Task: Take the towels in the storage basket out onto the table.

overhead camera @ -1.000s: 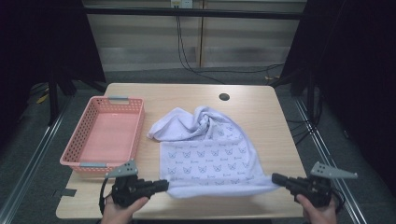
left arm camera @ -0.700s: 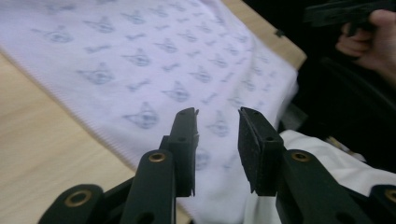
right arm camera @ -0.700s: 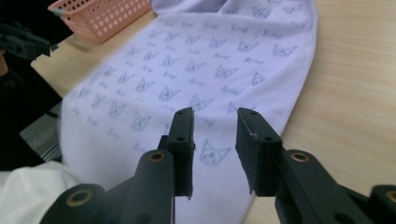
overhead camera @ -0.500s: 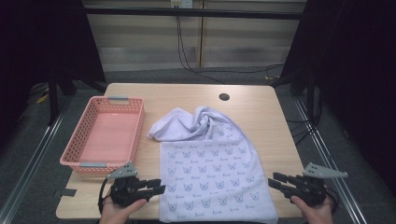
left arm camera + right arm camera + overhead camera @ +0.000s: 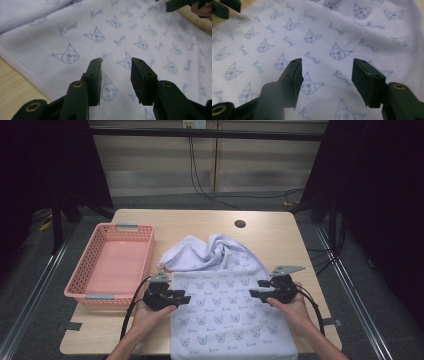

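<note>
A pale lilac towel (image 5: 220, 305) printed with cat faces lies spread on the wooden table (image 5: 280, 240). Its far end is bunched up and its near end reaches the front edge. My left gripper (image 5: 186, 298) rests at the towel's left edge, pointing right. Its jaws have just been opening and stand apart above the cloth (image 5: 75, 37), with nothing between the left gripper's (image 5: 116, 61) pads. My right gripper (image 5: 252, 294) sits at the towel's right edge, pointing left. The right gripper's (image 5: 327, 61) jaws have also just been opening, and only flat cloth (image 5: 352, 35) shows beyond them.
An empty pink mesh basket (image 5: 85, 270) stands at the table's left side, close to my left hand. A round cable hole (image 5: 240, 224) sits at the table's far edge. Bare wood shows beyond the towel and to its right.
A second ago both grippers were shut on the towel's near corners at the front edge. They let go, the towel settled flat, and both hands moved away from me along its side edges.
</note>
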Tool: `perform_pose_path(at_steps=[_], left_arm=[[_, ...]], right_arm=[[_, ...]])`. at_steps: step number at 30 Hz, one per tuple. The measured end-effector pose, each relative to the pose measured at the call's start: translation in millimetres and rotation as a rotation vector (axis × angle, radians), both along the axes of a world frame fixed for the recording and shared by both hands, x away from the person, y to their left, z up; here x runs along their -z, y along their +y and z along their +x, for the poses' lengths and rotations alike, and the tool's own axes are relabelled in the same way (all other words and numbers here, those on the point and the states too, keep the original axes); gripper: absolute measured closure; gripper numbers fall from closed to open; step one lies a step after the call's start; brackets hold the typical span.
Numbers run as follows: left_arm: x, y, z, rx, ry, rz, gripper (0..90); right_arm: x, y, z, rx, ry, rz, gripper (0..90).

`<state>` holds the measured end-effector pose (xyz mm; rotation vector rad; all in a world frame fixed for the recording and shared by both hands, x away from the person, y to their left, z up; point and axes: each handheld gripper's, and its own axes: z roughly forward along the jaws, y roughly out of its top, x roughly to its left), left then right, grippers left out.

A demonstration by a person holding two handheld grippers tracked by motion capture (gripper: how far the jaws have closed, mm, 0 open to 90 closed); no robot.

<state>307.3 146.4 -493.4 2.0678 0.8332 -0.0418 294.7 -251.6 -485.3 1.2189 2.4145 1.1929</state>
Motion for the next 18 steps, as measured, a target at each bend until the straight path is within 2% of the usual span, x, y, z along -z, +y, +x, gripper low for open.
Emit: perform_pose_path(at_steps=[2, 4, 5, 7, 9, 10, 11, 13, 14, 16, 18], left_arm=[[4.3, -0.6, -1.8, 0.005, 0.001, 0.031, 59.9], [8.0, -3.2, -4.9, 0.009, -0.026, 0.078, 57.9], [7.5, -4.8, -6.6, 0.007, -0.037, 0.091, 57.9], [6.7, -7.3, -10.8, 0.014, -0.027, 0.096, 58.9], [6.0, -9.8, -18.0, 0.035, -0.055, 0.137, 73.3], [6.0, -10.0, -18.9, 0.044, -0.052, 0.138, 83.0], [5.5, -9.6, -19.6, 0.055, -0.042, 0.139, 86.2], [5.9, -8.9, -20.9, 0.069, -0.032, 0.129, 87.5], [6.0, -8.4, -21.5, 0.075, -0.02, 0.121, 87.5], [5.7, -8.2, -23.7, 0.086, -0.008, 0.111, 86.0], [3.5, -8.1, -25.5, 0.093, 0.007, 0.087, 72.9]], right_arm=[[8.8, 6.8, 7.7, 0.001, 0.013, -0.027, 41.0], [15.3, 10.8, 12.1, -0.003, 0.015, -0.081, 41.5], [17.1, 10.9, 12.4, -0.003, -0.007, -0.089, 43.4], [16.9, 10.2, 11.2, -0.009, -0.009, -0.096, 43.8], [18.0, 11.1, 7.2, -0.014, -0.038, -0.123, 48.6], [16.5, 11.7, 4.0, -0.018, -0.042, -0.154, 51.9], [16.3, 10.5, 2.4, -0.017, -0.039, -0.15, 56.4], [16.0, 5.6, -3.2, -0.021, -0.044, -0.147, 67.0], [15.8, 2.3, -7.5, -0.026, -0.04, -0.136, 76.1], [14.7, -2.7, -15.1, -0.036, -0.023, -0.13, 84.2], [13.9, -7.3, -22.9, -0.035, 0.0, -0.119, 86.7]])
